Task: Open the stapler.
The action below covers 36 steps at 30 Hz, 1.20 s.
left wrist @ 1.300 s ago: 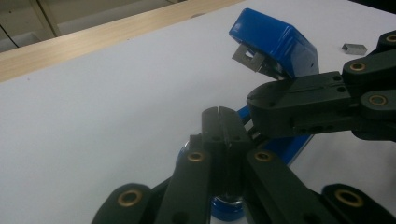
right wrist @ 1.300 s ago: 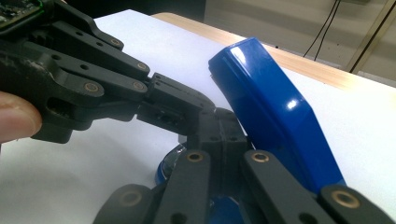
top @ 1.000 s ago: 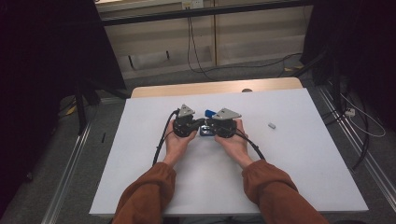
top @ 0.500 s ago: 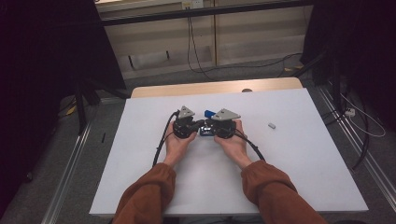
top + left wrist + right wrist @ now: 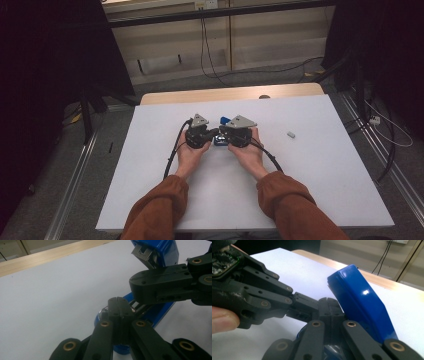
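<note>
- A blue stapler [image 5: 221, 136] sits near the middle of the white table, between the two hand-held tools and partly hidden by them in the high view.
- It stands open: the glossy blue top arm [image 5: 360, 307] is lifted and tilts up and away from the base.
- The top arm's front end shows a grey metal mouth [image 5: 143, 253].
- The blue base [image 5: 155, 313] lies on the table, with a rounded blue end [image 5: 100, 317] nearest the left gripper's camera.
- Shiny metal parts show between base and arm; what they are cannot be told.
</note>
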### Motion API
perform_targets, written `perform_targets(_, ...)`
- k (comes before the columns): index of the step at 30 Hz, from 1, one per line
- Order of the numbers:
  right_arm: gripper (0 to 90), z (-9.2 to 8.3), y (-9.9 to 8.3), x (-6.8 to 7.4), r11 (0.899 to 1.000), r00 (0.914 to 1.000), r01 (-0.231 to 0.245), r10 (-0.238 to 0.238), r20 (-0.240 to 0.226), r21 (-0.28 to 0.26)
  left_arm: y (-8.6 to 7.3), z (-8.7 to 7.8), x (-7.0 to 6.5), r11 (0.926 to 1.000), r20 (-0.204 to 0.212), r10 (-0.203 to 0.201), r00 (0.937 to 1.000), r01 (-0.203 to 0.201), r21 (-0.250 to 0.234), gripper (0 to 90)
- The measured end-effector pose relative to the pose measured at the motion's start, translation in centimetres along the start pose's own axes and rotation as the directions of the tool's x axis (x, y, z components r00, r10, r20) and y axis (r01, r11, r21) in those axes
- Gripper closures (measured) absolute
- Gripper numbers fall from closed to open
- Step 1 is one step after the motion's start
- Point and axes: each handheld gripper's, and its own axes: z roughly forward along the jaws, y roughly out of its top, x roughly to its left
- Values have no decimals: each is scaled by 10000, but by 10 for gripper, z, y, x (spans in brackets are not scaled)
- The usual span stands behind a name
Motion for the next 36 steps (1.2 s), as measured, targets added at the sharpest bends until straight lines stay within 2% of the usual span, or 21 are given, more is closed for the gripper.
perform_targets(11,900,-3,2,0,10000,9997,34,-33,254,-61,-2,0,0,10000,-29,-26,10000,25,-64,900)
perform_targets(36,900,-8,2,-2,9995,9986,42,-26,522,-308,-3,-1,-1,9999,-66,41,10000,-42,-147,900)
